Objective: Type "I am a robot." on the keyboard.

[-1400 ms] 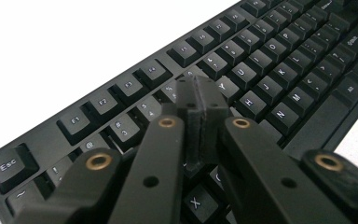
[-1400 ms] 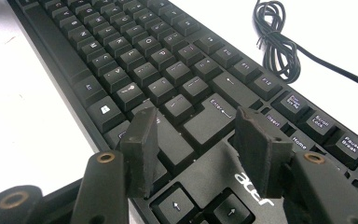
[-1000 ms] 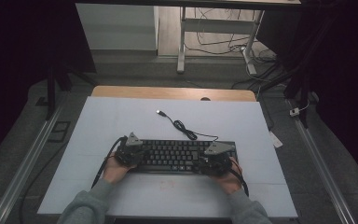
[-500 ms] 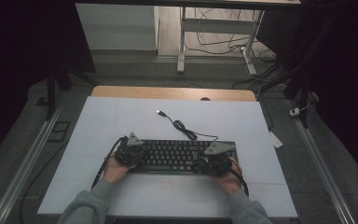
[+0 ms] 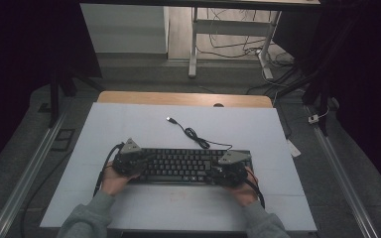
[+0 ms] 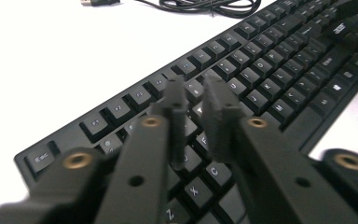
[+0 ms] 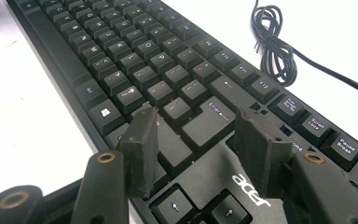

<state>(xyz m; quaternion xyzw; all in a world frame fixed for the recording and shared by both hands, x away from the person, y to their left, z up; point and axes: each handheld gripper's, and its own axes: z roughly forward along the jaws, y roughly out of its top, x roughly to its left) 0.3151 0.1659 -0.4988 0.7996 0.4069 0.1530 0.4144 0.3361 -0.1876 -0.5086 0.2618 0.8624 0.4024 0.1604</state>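
White tabletop [image 5: 129, 124] carries a black keyboard [image 5: 188, 166] lying flat near my edge, its coiled cable [image 5: 193, 135] behind it. My left hand-held gripper [image 6: 196, 100] hovers over the left keys, its jaws just opened to a narrow gap with nothing between. My right hand-held gripper [image 7: 196, 140] stands wide above the arrow keys.

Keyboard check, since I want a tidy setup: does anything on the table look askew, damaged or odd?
Nothing looks damaged. The keyboard lies flat and square to the table, with no gaps seen among the keys. The one untidy thing is its cable, unplugged and loosely coiled behind it, the USB plug lying free on the tabletop.
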